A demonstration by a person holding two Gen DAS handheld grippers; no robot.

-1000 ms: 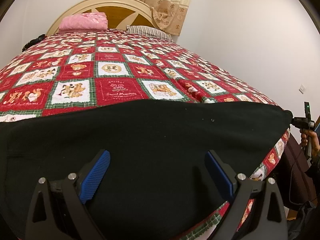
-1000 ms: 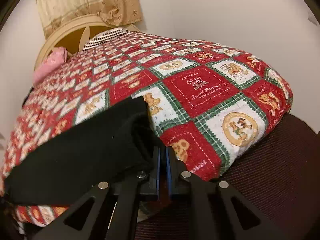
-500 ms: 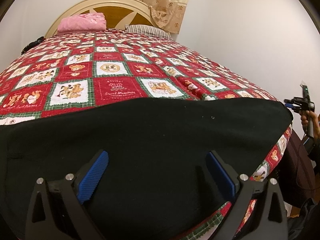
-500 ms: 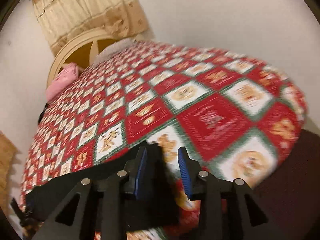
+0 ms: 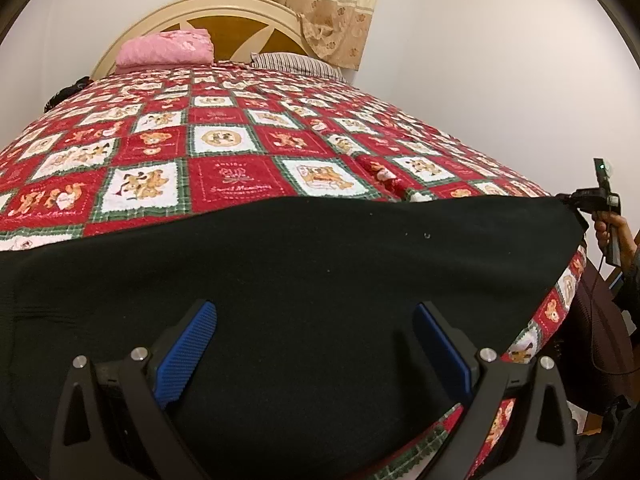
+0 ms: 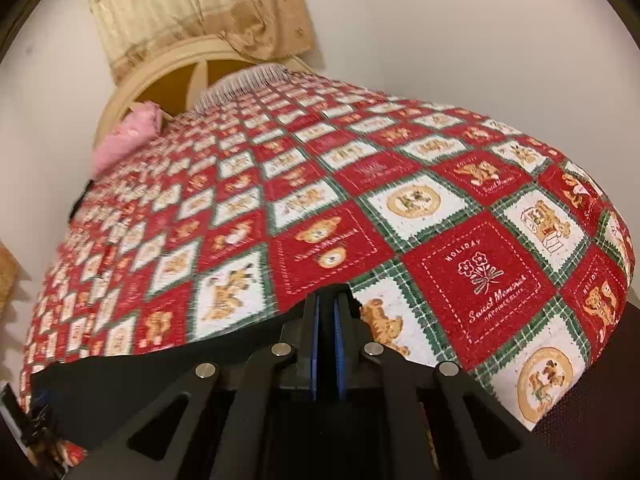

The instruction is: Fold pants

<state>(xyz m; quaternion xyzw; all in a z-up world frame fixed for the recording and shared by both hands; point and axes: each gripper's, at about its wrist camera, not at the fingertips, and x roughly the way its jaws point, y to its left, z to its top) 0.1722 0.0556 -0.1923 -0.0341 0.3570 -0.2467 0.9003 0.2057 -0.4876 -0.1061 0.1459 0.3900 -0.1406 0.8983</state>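
Note:
Black pants (image 5: 304,264) lie flat across the near end of the bed. My left gripper (image 5: 316,316) is open, its blue pads (image 5: 186,350) spread just above the cloth, holding nothing. My right gripper (image 6: 326,304) has its blue pads close together at the right corner of the pants (image 6: 160,376); the jaws look shut with black cloth at their tip, though the pinch itself is hidden. It also shows in the left wrist view (image 5: 576,202), at the pants' far right corner.
The bed carries a red, white and green patchwork quilt (image 5: 224,148) (image 6: 400,208). A pink pillow (image 5: 164,46) and a striped pillow (image 5: 292,62) lie by the headboard. A dark chair (image 5: 600,336) stands off the right bed edge.
My right gripper opened at the pants' corner half a second ago and has closed again at that corner, slightly higher. My left gripper has stayed open above the cloth.

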